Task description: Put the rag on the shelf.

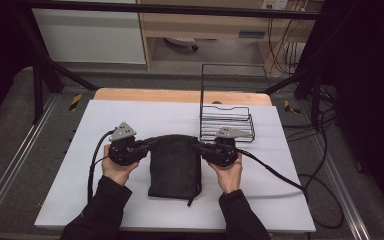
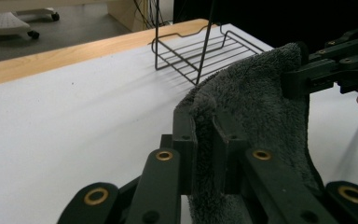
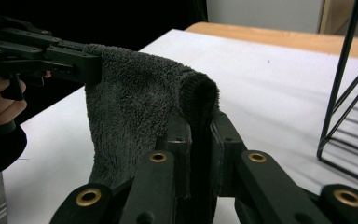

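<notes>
- The right gripper (image 3: 200, 135) has its jaws clamped on a corner of the dark grey towel (image 3: 130, 116).
- The left gripper (image 3: 91, 63) pinches the far corner.
- A black wire rack (image 3: 342, 93) stands on the white table (image 3: 270, 74).

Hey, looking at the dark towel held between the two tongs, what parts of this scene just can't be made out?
- Left tongs, left gripper view: pad faces hidden by the pinched dark towel.
- Right tongs, right gripper view: the towel's gripped corner is buried between the jaws.
- High view: the towel's underside and folds merge into black.
- Wire rack, right gripper view: cut off by the right edge.
</notes>
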Demonstrator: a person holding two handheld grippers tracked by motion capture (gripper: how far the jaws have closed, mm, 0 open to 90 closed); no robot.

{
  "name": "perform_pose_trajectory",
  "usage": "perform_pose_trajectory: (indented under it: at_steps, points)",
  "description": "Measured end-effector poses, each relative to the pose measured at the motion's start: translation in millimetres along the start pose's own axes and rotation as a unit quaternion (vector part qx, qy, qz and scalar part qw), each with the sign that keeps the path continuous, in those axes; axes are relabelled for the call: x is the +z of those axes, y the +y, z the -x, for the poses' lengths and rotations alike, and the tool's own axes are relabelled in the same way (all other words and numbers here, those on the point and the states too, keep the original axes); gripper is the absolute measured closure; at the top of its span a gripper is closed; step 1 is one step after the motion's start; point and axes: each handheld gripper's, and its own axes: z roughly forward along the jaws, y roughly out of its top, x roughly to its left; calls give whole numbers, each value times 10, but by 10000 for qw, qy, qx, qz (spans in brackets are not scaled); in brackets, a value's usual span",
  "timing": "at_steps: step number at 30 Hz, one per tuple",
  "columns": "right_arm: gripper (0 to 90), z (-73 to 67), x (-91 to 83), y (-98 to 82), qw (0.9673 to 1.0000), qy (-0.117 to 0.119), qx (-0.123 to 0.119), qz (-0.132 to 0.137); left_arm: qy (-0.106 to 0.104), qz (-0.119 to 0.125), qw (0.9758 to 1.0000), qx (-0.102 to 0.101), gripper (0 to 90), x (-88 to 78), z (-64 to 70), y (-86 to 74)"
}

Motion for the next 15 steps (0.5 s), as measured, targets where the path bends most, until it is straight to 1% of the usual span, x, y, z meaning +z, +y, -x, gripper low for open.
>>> perform_pose_trajectory:
  at_steps: [5, 8, 9, 10, 11, 13, 15]
  points:
    - [813, -42, -69, 63, 9999, 25, -78, 133, -58, 157, 9999, -9, 808, -79, 28, 57]
    - [814, -76, -117, 106, 9997, 9, -148, 219, -72, 237, 9997, 23, 808, -119, 56, 87]
    - [814, -95, -140, 136, 9995, -25, -202, 253, -77, 269, 9996, 29, 808, -129, 63, 97]
    - [814, -95, -140, 136, 9995, -25, -202, 253, -84, 304, 9995, 25, 808, -140, 70, 105]
    - [815, -109, -163, 166, 9993, -44, -271, 271, -88, 332, 9994, 25, 809, -151, 77, 113]
    - [816, -117, -175, 180, 9991, -56, -295, 284, -86, 383, 9992, 45, 809, -170, 89, 127]
    - [816, -146, -217, 223, 9985, -95, -401, 352, -90, 448, 9989, 54, 809, -186, 102, 142]
